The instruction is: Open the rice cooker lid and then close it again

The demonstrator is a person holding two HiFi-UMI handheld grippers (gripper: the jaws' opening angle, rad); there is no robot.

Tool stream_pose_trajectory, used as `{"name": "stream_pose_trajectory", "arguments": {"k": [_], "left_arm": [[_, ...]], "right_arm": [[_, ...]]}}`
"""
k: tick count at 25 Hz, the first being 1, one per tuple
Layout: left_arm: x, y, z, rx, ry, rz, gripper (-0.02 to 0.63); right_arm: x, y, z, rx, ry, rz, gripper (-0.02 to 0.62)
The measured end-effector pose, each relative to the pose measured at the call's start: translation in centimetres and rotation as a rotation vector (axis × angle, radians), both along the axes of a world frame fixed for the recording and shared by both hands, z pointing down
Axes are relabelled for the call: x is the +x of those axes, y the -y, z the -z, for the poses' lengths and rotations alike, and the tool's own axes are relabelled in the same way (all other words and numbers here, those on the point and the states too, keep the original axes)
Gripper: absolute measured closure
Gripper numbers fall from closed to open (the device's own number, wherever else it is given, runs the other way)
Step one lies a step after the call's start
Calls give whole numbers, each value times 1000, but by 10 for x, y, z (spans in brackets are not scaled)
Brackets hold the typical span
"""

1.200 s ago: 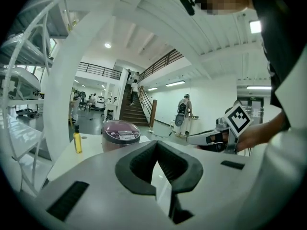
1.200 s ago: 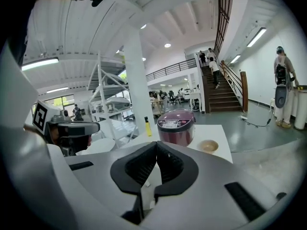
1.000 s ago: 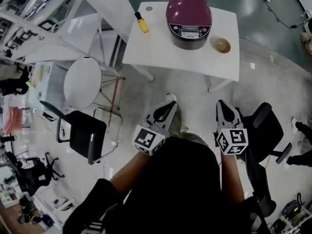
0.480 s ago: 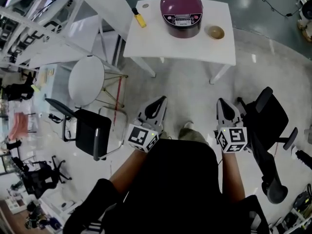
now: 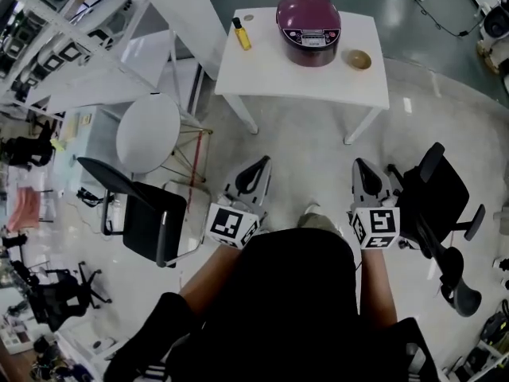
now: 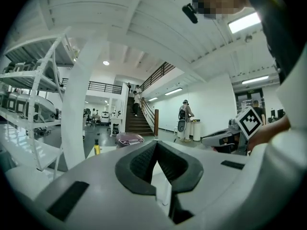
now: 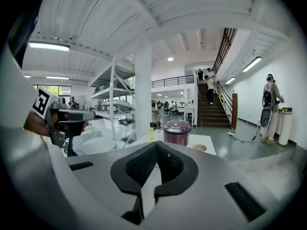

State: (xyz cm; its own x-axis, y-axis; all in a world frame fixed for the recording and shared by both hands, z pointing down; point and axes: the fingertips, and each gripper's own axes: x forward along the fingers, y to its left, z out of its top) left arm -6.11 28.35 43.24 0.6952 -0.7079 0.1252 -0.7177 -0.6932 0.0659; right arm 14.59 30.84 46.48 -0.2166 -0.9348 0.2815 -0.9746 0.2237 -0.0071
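Note:
A maroon rice cooker (image 5: 308,29) with its lid down stands on a white table (image 5: 270,78) at the top of the head view. It also shows far ahead as the rice cooker (image 7: 177,132) in the right gripper view and the rice cooker (image 6: 128,139) in the left gripper view. My left gripper (image 5: 261,169) and right gripper (image 5: 362,172) are held near my body, well short of the table. Both are shut with nothing between their tips. The left gripper (image 6: 157,143) and the right gripper (image 7: 157,143) show touching black pads.
On the table a yellow bottle (image 5: 241,34) stands left of the cooker and a small wooden bowl (image 5: 359,58) lies to its right. A black chair (image 5: 151,217) and a round white stool (image 5: 147,132) are at left, a black office chair (image 5: 433,201) at right. White shelving (image 5: 64,46) lines the left.
The table and cooker have shifted in the head view as I move. Both grippers stay shut and keep their place near my body in the frame.

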Motion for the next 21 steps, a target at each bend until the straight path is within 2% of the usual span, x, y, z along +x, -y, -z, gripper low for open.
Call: {"name": "stream_pose_trajectory", "arguments": {"k": [5, 11, 21], "left_arm": [[-57, -21, 0, -4, 2, 21, 604], [-112, -42, -1, -20, -8, 17, 604], [-168, -62, -1, -4, -41, 17, 604]], "right_arm": [[-52, -16, 3, -11, 43, 15, 597], [-93, -31, 6, -12, 41, -26, 597], [-150, -64, 10, -22, -21, -37, 597]]}}
